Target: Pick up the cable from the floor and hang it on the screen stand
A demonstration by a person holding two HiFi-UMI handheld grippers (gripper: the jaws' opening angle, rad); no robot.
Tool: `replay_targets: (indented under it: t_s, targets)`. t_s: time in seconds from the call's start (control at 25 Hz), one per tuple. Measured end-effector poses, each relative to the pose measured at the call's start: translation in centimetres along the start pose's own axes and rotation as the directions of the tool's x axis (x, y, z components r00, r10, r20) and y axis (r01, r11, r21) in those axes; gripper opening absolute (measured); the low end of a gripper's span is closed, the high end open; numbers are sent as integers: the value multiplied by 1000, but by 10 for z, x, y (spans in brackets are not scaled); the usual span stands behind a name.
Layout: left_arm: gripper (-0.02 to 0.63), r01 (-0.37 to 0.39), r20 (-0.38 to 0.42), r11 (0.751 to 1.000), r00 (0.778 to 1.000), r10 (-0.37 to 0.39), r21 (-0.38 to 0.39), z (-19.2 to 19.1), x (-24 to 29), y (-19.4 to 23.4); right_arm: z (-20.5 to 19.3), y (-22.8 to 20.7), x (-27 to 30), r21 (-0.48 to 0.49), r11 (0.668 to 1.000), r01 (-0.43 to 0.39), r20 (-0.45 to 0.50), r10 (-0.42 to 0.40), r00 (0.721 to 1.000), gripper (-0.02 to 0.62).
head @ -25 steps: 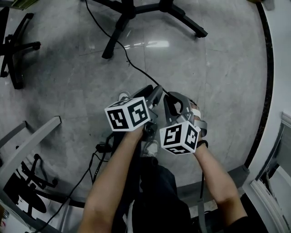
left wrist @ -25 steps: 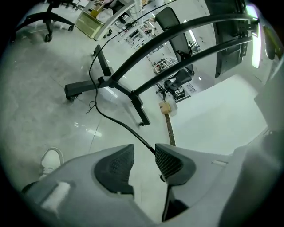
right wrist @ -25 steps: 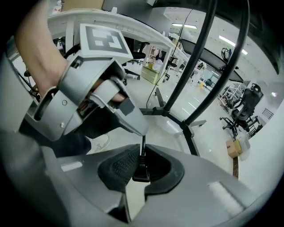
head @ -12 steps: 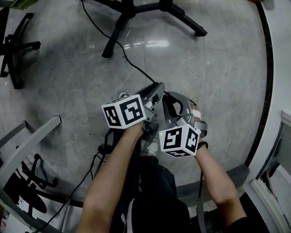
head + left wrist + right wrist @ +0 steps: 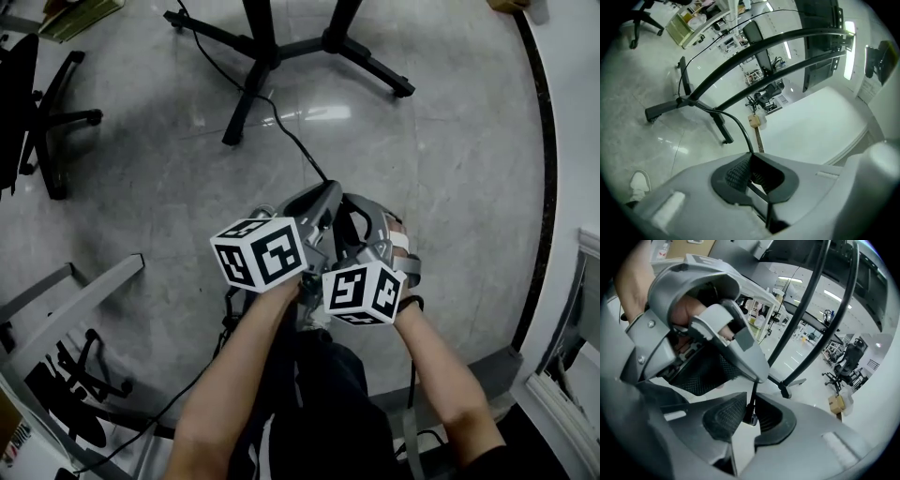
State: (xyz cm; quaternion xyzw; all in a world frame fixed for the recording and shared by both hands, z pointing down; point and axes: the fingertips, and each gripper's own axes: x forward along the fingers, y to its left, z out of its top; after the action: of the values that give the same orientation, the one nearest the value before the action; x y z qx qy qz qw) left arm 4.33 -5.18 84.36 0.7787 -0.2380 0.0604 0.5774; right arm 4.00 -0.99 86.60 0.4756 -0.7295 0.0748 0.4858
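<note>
Head view: left gripper (image 5: 323,195) and right gripper (image 5: 362,212) side by side, near the stand's (image 5: 259,58) feet; cable (image 5: 292,141) running from there towards the stand.
Left gripper view: jaws just closing, pinching the cable (image 5: 734,123).
Right gripper view: pressed onto the cable (image 5: 753,393), before the stand.

2 bare forearms, the left forearm (image 5: 239,366) and the right forearm (image 5: 441,375), are reaching forward side by side in the head view. The left gripper (image 5: 750,159) and right gripper (image 5: 750,414) are pointing ahead, tips close together. The left fingers (image 5: 733,173) have just been closing and are pinching a thin black cable (image 5: 736,124). The right fingers (image 5: 724,420) are clamping its end.
</note>
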Motion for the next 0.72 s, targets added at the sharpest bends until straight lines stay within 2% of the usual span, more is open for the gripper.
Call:
replay_targets:
  t_s: [0.36,0.56,0.72]
  targets:
    - [11,23,39,989,999,-30,149,54,-30,-86,65,-51,-55,47,997,56,111,-61,992,48]
    - [11,26,80,971,996,-46,240,87,-59,-145,111,-80,-96,119,992,42,185,-64,981,51]
    - [13,28,116,951,991,-67,307,119,-84,-186,153,-100,-128,78,995,63,250,-80,965,46]
